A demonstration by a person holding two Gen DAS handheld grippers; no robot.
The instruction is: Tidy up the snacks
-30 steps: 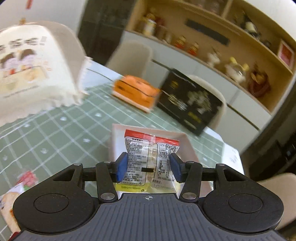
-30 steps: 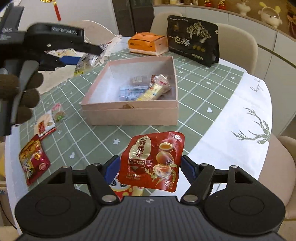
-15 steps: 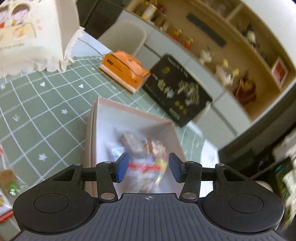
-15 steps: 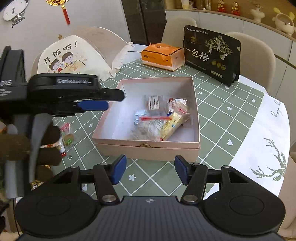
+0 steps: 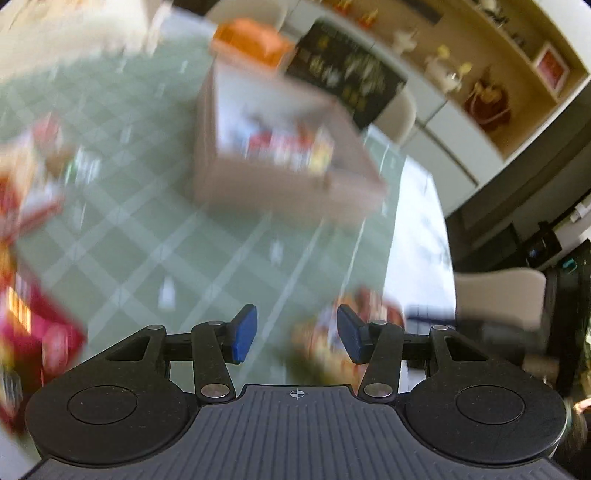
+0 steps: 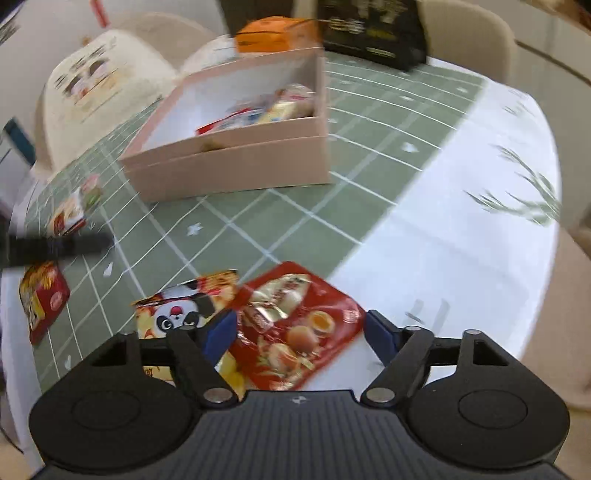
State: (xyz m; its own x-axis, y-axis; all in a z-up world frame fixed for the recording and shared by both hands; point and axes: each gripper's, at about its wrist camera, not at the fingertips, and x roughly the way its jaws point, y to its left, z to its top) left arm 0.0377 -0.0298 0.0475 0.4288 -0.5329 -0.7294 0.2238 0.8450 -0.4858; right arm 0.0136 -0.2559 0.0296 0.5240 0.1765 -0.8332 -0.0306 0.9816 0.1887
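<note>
The pink box (image 6: 236, 162) stands on the green checked tablecloth with several snack packets inside; it also shows blurred in the left wrist view (image 5: 288, 184). My right gripper (image 6: 301, 330) is open, low over the table, its jaws on either side of a red quail-egg pouch (image 6: 295, 332) lying on the cloth. A panda snack packet (image 6: 184, 310) lies just left of it. My left gripper (image 5: 297, 334) is open and empty above the table, in front of the box. The left wrist view is heavily blurred.
Loose packets lie at the table's left: a red one (image 6: 44, 299) and small ones (image 6: 74, 210). An orange box (image 6: 277, 33), a black bag (image 6: 373, 33) and a mesh food cover (image 6: 99, 92) stand behind the pink box. The white table edge (image 6: 480, 221) is at the right.
My left gripper let its packet go into the box and pulled back toward the near table. My right gripper came down around the red pouch on the cloth.
</note>
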